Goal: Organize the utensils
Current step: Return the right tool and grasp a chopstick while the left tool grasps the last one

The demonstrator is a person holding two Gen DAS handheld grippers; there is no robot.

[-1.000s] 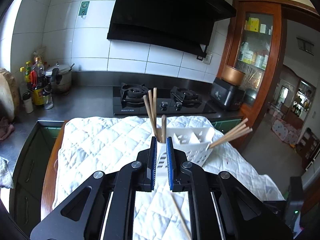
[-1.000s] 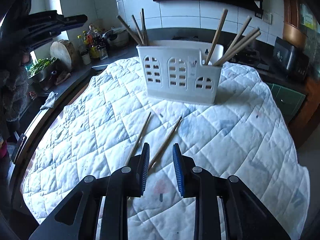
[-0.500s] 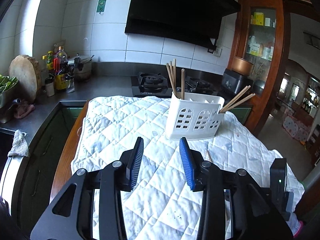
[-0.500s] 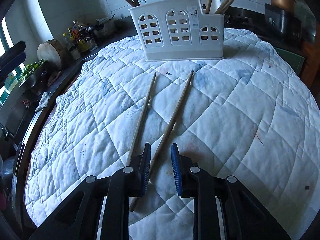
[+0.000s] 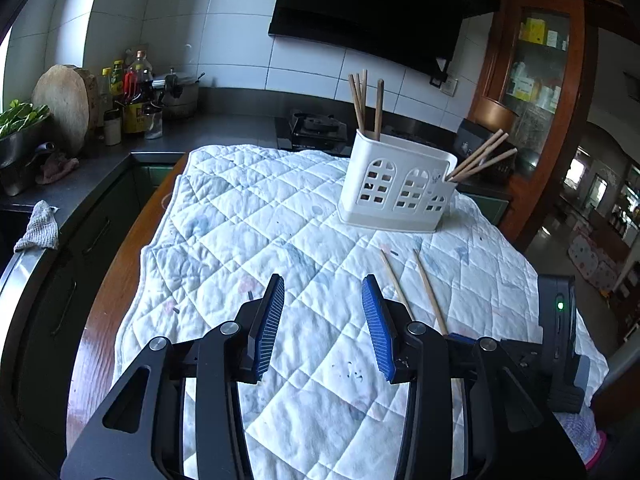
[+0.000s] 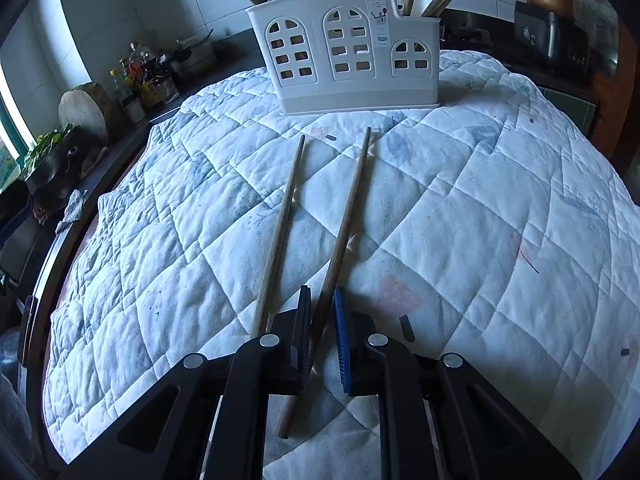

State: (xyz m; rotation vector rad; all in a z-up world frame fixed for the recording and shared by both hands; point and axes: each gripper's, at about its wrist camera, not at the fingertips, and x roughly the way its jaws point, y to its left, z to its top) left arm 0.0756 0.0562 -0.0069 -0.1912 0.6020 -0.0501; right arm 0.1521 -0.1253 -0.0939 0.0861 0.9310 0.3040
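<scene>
A white utensil holder [image 5: 396, 188] [image 6: 348, 52] stands on the quilted cloth with several wooden chopsticks [image 5: 366, 100] upright in it. Two loose chopsticks lie on the cloth. My right gripper [image 6: 322, 312] is low over the right chopstick [image 6: 344, 224], its narrow jaws on either side of it; whether they pinch it is unclear. The left chopstick [image 6: 280, 224] lies just outside the left finger. My left gripper [image 5: 323, 316] is wide open and empty, held above the cloth, left of both chopsticks [image 5: 428, 292].
The white quilted cloth [image 5: 248, 232] covers a wooden table. A steel counter on the left holds bottles [image 5: 134, 96], a round chopping board [image 5: 66, 104] and a rag [image 5: 38, 226]. A gas stove [image 5: 316, 124] is behind the holder.
My left gripper has pulled back from the holder and opened wide. My right gripper has come down and forward over the right chopstick, and its jaws have narrowed.
</scene>
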